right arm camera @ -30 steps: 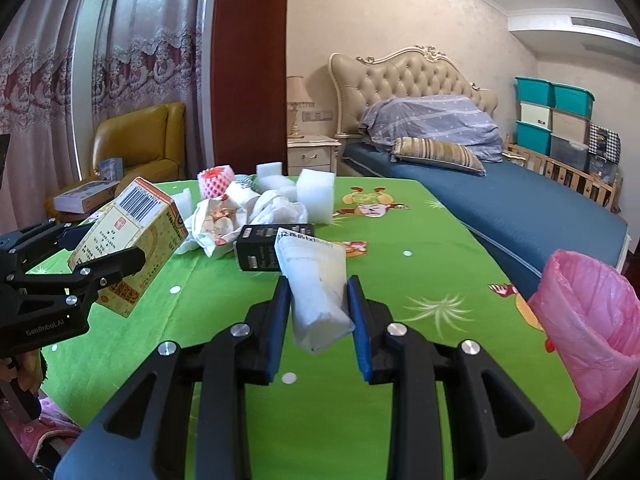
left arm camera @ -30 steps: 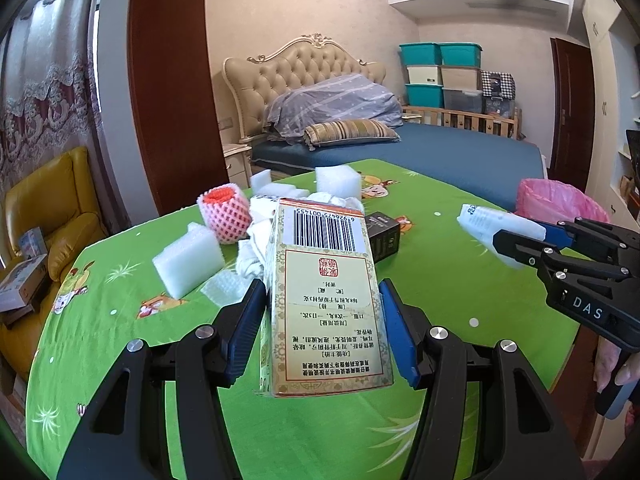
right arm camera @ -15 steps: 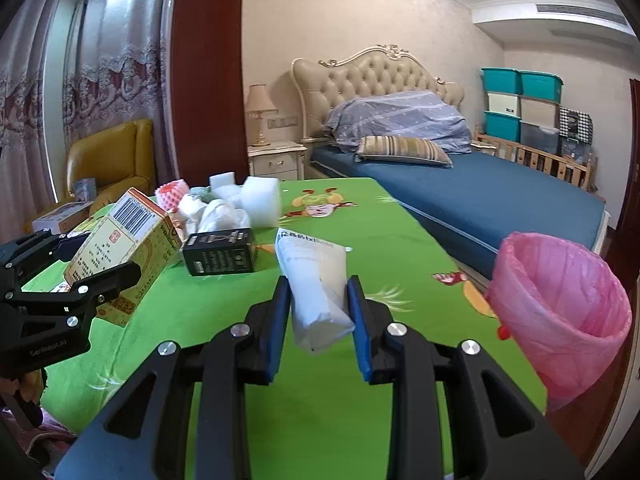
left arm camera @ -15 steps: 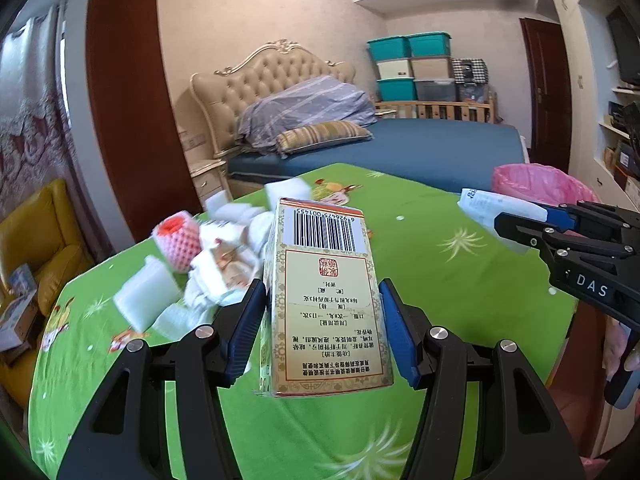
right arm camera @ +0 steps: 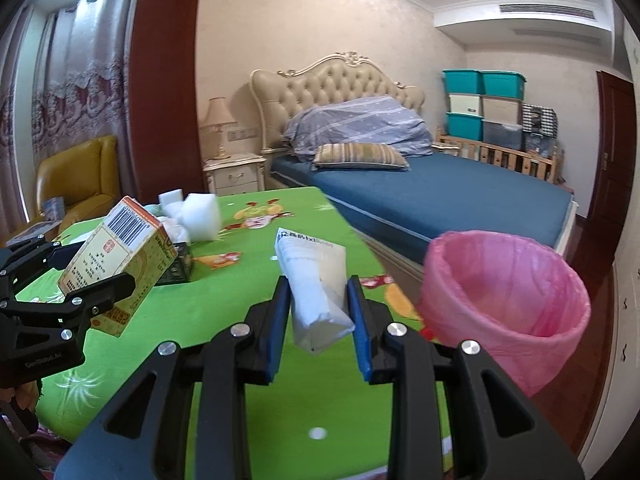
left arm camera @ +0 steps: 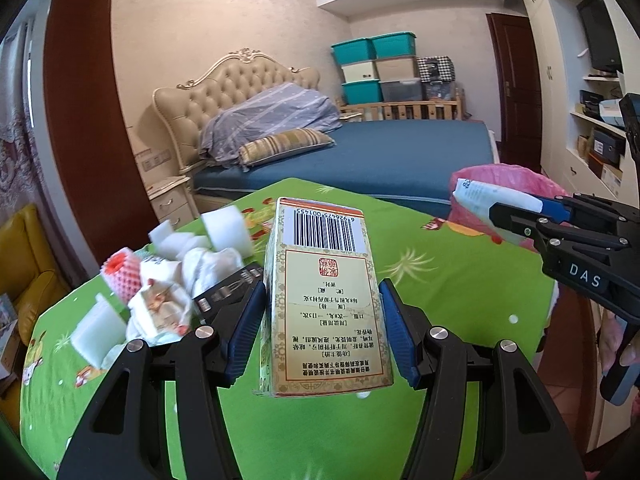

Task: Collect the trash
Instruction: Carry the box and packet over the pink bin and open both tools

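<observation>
Gripping a yellow medicine carton (left arm camera: 324, 304) between its blue pads, the left gripper (left arm camera: 322, 332) holds it off the green tablecloth (left arm camera: 452, 280), barcode end pointing away from the camera; in the right wrist view the same carton (right arm camera: 120, 256) hangs tilted at the left edge, clamped in black fingers above the cloth; the right gripper (right arm camera: 318, 320) is closed on a crumpled white packet (right arm camera: 316, 284), which sticks out past the pads with its printed end forward; from the left wrist view that packet (left arm camera: 488, 198) shows at the right, in front of the pink bin; the pink-lined bin (right arm camera: 508, 304) stands just beside the table's right edge, its mouth open, near the packet but to its right; behind the carton a heap of trash lies on the far left part of the table: white foam blocks (left arm camera: 228, 228), crumpled tissue (left arm camera: 160, 308), a pink foam fruit net (left arm camera: 120, 272) and a dark box (left arm camera: 228, 288) partly hidden by the left finger; beyond the table stand a blue bed (right arm camera: 420, 196) with a tufted headboard, a nightstand (right arm camera: 234, 172) with a lamp, a yellow armchair (right arm camera: 76, 176) and stacked teal storage bins (left arm camera: 372, 64).
</observation>
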`<control>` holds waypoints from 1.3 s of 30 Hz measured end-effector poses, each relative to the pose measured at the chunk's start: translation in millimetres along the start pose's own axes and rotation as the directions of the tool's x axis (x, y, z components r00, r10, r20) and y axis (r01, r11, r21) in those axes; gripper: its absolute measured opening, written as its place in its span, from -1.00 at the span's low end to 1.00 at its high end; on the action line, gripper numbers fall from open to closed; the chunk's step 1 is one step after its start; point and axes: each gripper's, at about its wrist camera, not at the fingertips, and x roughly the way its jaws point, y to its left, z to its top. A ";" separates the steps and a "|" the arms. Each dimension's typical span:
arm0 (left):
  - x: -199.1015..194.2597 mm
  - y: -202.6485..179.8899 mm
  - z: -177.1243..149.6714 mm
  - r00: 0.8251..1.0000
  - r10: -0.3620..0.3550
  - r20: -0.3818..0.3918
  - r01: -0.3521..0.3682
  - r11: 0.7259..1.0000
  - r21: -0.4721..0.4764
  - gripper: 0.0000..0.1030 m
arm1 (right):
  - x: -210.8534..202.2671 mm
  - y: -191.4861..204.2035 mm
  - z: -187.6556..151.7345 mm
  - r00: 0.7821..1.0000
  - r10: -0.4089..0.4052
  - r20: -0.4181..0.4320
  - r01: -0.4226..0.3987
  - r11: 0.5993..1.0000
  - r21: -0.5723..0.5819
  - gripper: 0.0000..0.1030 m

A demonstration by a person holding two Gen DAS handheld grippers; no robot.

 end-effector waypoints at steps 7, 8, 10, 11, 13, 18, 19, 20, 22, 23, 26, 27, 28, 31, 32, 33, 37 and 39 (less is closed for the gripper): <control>17.0 -24.3 17.1 0.997 -0.071 -0.001 0.071 0.997 0.016 0.07 | -6.7 -37.6 -0.4 0.997 -0.073 0.017 0.072 0.997 0.033 -0.45; 20.1 -27.8 22.4 0.995 -0.098 0.003 0.098 0.995 0.013 0.07 | -8.2 -45.2 -0.3 0.996 -0.088 0.021 0.087 0.995 0.038 -0.45; 26.3 -37.6 32.0 0.991 -0.137 0.012 0.136 0.990 0.020 0.07 | -11.5 -59.4 -1.0 0.992 -0.121 0.026 0.119 0.992 0.048 -0.45; 28.6 -44.2 37.5 0.987 -0.158 0.021 0.157 0.987 0.025 0.07 | -13.8 -68.7 -1.3 0.990 -0.140 0.028 0.138 0.989 0.057 -0.45; 34.2 -56.3 49.3 0.978 -0.207 0.039 0.206 0.978 0.032 0.07 | -17.8 -87.1 -2.4 0.985 -0.170 0.030 0.167 0.983 0.079 -0.45; 54.6 -85.0 74.8 0.946 -0.320 0.049 0.319 0.947 0.024 0.08 | -25.9 -126.4 -4.3 0.974 -0.224 0.040 0.220 0.971 0.090 -0.44; 60.7 -92.0 80.4 0.939 -0.341 0.048 0.341 0.940 0.023 0.08 | -25.8 -134.4 -4.3 0.972 -0.232 0.043 0.228 0.970 0.090 -0.44; 65.4 -98.8 84.7 0.933 -0.357 0.046 0.356 0.934 0.024 0.08 | -25.6 -140.5 -4.4 0.970 -0.240 0.043 0.235 0.968 0.092 -0.44; 74.4 -114.8 94.0 0.926 -0.374 0.042 0.373 0.927 0.040 0.08 | -23.9 -155.2 -3.9 0.965 -0.258 0.046 0.253 0.962 0.100 -0.44; 79.6 -122.8 99.3 0.923 -0.382 0.042 0.380 0.924 0.048 0.08 | -22.6 -159.0 -3.2 0.964 -0.261 0.049 0.255 0.961 0.105 -0.44; 93.3 -141.0 114.5 0.916 -0.399 0.046 0.396 0.916 0.062 0.08 | -16.9 -180.2 -2.3 0.962 -0.270 0.051 0.261 0.955 0.139 -0.44; 98.6 -146.4 119.5 0.915 -0.401 0.045 0.398 0.915 0.064 0.08 | -13.0 -187.7 -1.8 0.962 -0.268 0.049 0.258 0.954 0.154 -0.43; 106.5 -152.2 125.0 0.912 -0.407 0.043 0.405 0.912 0.061 0.08 | -10.1 -195.4 -1.7 0.962 -0.270 0.047 0.259 0.951 0.166 -0.43; 123.3 -164.2 135.0 0.906 -0.421 0.036 0.420 0.907 0.044 0.09 | -0.5 -210.4 -1.0 0.958 -0.284 0.038 0.274 0.947 0.167 -0.42; 127.3 -167.7 137.8 0.905 -0.424 0.037 0.422 0.905 0.042 0.08 | 2.2 -211.8 0.0 0.958 -0.283 0.040 0.273 0.948 0.164 -0.40; 131.6 -170.8 140.1 0.902 -0.430 0.036 0.429 0.903 0.042 0.09 | 5.3 -214.8 1.1 0.959 -0.281 0.043 0.271 0.949 0.161 -0.38; 146.6 -183.0 145.4 0.904 -0.427 0.032 0.425 0.904 0.054 0.18 | 19.9 -223.8 4.8 0.956 -0.292 0.042 0.282 0.947 0.151 0.05; 148.9 -177.6 145.8 0.905 -0.425 0.029 0.424 0.905 0.024 0.50 | 21.8 -227.4 4.3 0.953 -0.298 0.043 0.289 0.945 0.154 0.43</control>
